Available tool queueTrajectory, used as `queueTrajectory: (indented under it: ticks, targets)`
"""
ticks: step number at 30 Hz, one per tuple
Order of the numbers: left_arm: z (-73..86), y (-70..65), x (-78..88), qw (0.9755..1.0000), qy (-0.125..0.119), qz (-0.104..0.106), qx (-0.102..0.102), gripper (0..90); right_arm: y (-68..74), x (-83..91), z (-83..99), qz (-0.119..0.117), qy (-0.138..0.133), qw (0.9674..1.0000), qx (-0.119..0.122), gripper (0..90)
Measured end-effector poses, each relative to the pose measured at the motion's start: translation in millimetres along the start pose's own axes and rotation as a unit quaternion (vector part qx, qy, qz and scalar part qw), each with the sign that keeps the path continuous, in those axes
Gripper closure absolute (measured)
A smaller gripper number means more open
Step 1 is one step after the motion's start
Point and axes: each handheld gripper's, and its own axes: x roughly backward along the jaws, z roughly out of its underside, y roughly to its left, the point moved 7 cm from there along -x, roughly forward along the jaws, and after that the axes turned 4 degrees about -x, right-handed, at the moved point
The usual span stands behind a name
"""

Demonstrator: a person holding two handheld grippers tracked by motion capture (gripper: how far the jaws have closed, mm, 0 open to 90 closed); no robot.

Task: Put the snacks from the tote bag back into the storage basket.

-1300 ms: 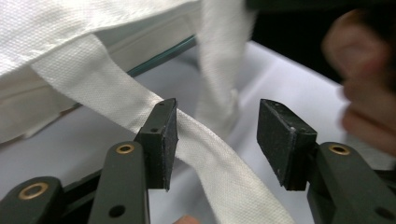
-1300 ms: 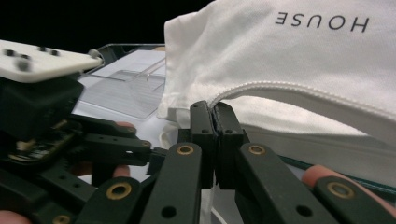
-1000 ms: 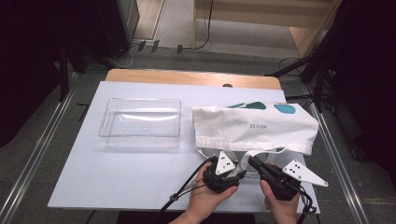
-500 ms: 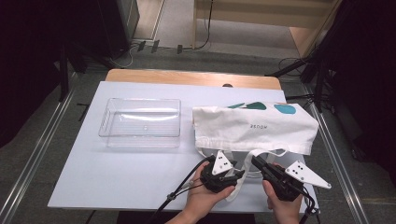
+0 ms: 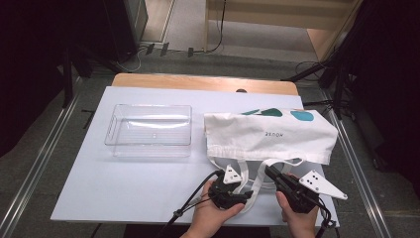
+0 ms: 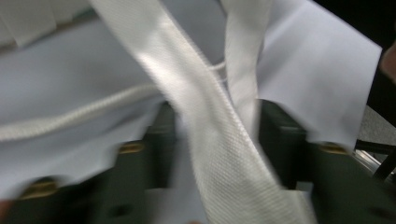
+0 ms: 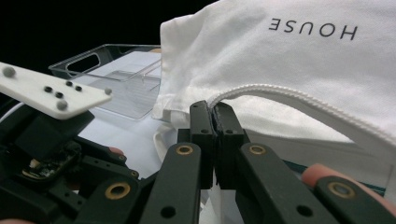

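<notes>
Item: white cloth tote bag (image 5: pixel 270 136), printed "HOUSE", lying flat on the right half of the bench (image 5: pixel 124 183). Its closed bottom faces the far edge; its mouth and straps face the person. Teal shapes (image 5: pixel 292 114) show on the bench surface just beyond the bag.

Item: bag straps (image 5: pixel 252 171), flat woven webbing, trailing from the mouth toward the near edge of the bench, looped between the two hands.

Item: left hand-held gripper (image 5: pixel 246 197), at the near edge, left of the straps, jaws pointing right toward the webbing. In the left gripper view one strap (image 6: pixel 205 140) runs slantwise up between the two black jaws, with a second strap crossing behind it and a corded edge to the left. The jaws stand apart at either side of the webbing and have just been closing somewhat; the blurred view shows no pad pressing on it.

Item: right hand-held gripper (image 5: pixel 270 171), just right of the left one, jaws pointing toward the bag's mouth. In the right gripper view (image 7: pixel 214 122) the jaws are closed tight, pinching the corded hem (image 7: pixel 299 100) of the bag's mouth at their tips; the bag body rises just behind.

Item: clear plastic tray (image 5: pixel 148 131), left of the bag, well apart from both grippers.
</notes>
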Motion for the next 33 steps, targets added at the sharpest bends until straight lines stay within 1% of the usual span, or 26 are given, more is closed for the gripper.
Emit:
queueTrajectory:
  ticks: [1, 2, 4, 5, 6, 7, 9, 10, 12, 14, 15, 18, 19, 20, 22, 24, 26, 27, 30, 31, 32, 33]
  targets:
    - [-2.0, -0.3, 1.5, 1.0, -0.006, 0.005, -0.002, 68.7, 0.4, 0.2, 0.4, -0.002, 0.001, 1.0, -0.002, 89.7]
    - [-3.0, -0.4, 2.2, 0.9999, -0.009, 0.005, -0.004, 68.7, 0.4, 0.2, 0.4, -0.002, 0.001, 1.0, -0.002, 89.7]
    - [-5.3, -0.1, 3.8, 0.9998, -0.015, -0.005, -0.011, 74.3, 0.3, -0.2, 0.7, -0.006, 0.0, 1.0, -0.005, 89.7]
    - [-6.9, 0.0, 4.3, 0.9996, -0.022, -0.008, -0.014, 74.7, 0.3, -0.4, 0.8, -0.007, 0.0, 1.0, -0.005, 89.7]
    - [-9.0, -0.3, 4.8, 0.9994, -0.028, -0.01, -0.014, 73.3, 0.4, -0.5, 0.9, -0.009, 0.0, 0.9999, -0.005, 89.7]
    - [-11.4, -1.2, 5.3, 0.9992, -0.036, -0.007, -0.014, 69.4, 0.8, -0.6, 0.9, -0.01, 0.0, 0.9999, -0.006, 89.8]
    - [-16.3, -2.1, 5.1, 0.9989, -0.042, -0.013, -0.017, 58.7, 1.6, -0.8, 0.7, -0.012, 0.0, 0.9999, -0.006, 89.8]
    - [-18.5, -3.1, 4.0, 0.9987, -0.046, -0.011, -0.017, 54.1, 2.3, -0.9, 0.5, -0.014, 0.0, 0.9999, -0.007, 89.8]
    - [-21.3, -4.1, 2.0, 0.9987, -0.045, -0.017, -0.019, 50.1, 2.9, -0.9, 0.0, -0.017, 0.0, 0.9998, -0.009, 89.8]
    - [-23.5, -5.4, -0.8, 0.9985, -0.048, -0.018, -0.018, 46.3, 3.0, -0.5, -0.6, -0.017, -0.001, 0.9998, -0.008, 89.8]
    - [-24.6, -5.5, -3.2, 0.9983, -0.047, -0.029, -0.022, 43.9, 3.1, -0.1, -1.0, -0.018, -0.002, 0.9998, -0.009, 89.7]
    - [-27.4, -5.3, -9.3, 0.9976, -0.047, -0.047, -0.018, 38.1, 3.2, 0.1, -1.8, -0.024, -0.005, 0.9996, -0.014, 89.7]
    - [-28.2, -5.4, -11.2, 0.9975, -0.047, -0.05, -0.016, 37.1, 3.5, 0.0, -1.7, -0.026, -0.005, 0.9995, -0.016, 89.7]
    - [-29.2, -5.1, -13.0, 0.9972, -0.047, -0.055, -0.018, 36.6, 3.9, -0.1, -1.4, -0.027, -0.004, 0.9995, -0.017, 89.8]
    - [-31.4, -6.3, -16.1, 0.997, -0.047, -0.059, -0.02, 36.6, 5.1, -0.4, -0.6, -0.032, -0.002, 0.9993, -0.018, 89.7]
    - [-33.1, -8.4, -17.4, 0.9967, -0.046, -0.062, -0.026, 37.7, 6.0, -0.5, -0.2, -0.035, -0.001, 0.9992, -0.016, 89.7]
    - [-35.0, -9.9, -17.7, 0.9964, -0.053, -0.06, -0.031, 40.5, 5.4, 0.1, -0.5, -0.036, -0.002, 0.9992, -0.016, 89.7]
    - [-35.8, -9.5, -16.9, 0.9963, -0.057, -0.056, -0.031, 44.3, 4.9, 0.6, -0.6, -0.037, -0.002, 0.9992, -0.017, 89.6]
    - [-36.9, -6.0, -14.8, 0.9964, -0.058, -0.051, -0.034, 57.2, 3.4, 2.7, -2.0, -0.036, -0.005, 0.9991, -0.021, 89.6]
    - [-37.1, -5.4, -14.0, 0.9964, -0.059, -0.047, -0.038, 61.8, 3.3, 3.1, -2.2, -0.035, -0.005, 0.9991, -0.021, 89.6]
    - [-37.0, -5.4, -13.7, 0.9965, -0.058, -0.044, -0.042, 68.6, 3.3, 3.3, -2.4, -0.033, -0.006, 0.9992, -0.021, 89.1]
    - [-36.9, -5.3, -13.2, 0.9964, -0.057, -0.042, -0.047, 72.3, 3.1, 3.3, -2.4, -0.031, -0.007, 0.9993, -0.02, 88.6]
